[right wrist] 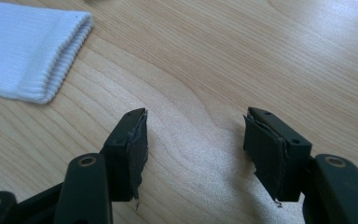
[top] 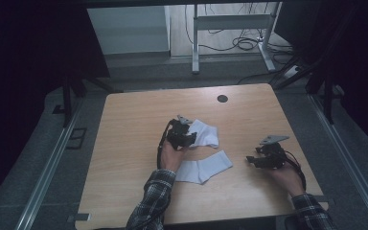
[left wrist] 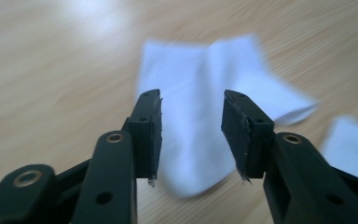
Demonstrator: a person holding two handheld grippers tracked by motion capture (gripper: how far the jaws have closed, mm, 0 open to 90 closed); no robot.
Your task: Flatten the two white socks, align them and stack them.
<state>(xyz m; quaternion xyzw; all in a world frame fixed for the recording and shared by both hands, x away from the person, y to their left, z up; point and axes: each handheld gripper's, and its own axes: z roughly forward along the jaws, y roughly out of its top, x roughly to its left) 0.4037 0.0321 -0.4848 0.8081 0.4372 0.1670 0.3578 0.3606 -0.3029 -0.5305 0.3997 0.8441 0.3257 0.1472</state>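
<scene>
My left gripper (left wrist: 191, 135) hangs over the far sock (left wrist: 205, 107), jaws spread w/ nothing between, sock on the table (top: 134, 124) just below. Near sock (top: 203, 167) lies flat by my left hand (top: 170, 155), apart from the far one. Right gripper (right wrist: 196, 154) is well to the right, jaws wide apart over bare wood, near sock's cuff (right wrist: 28, 51) off to its side.

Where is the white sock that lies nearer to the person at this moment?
In the high view, the nearer sock lies flat on the table, between the two hands, below the other sock and left of the right hand-held gripper.
</scene>
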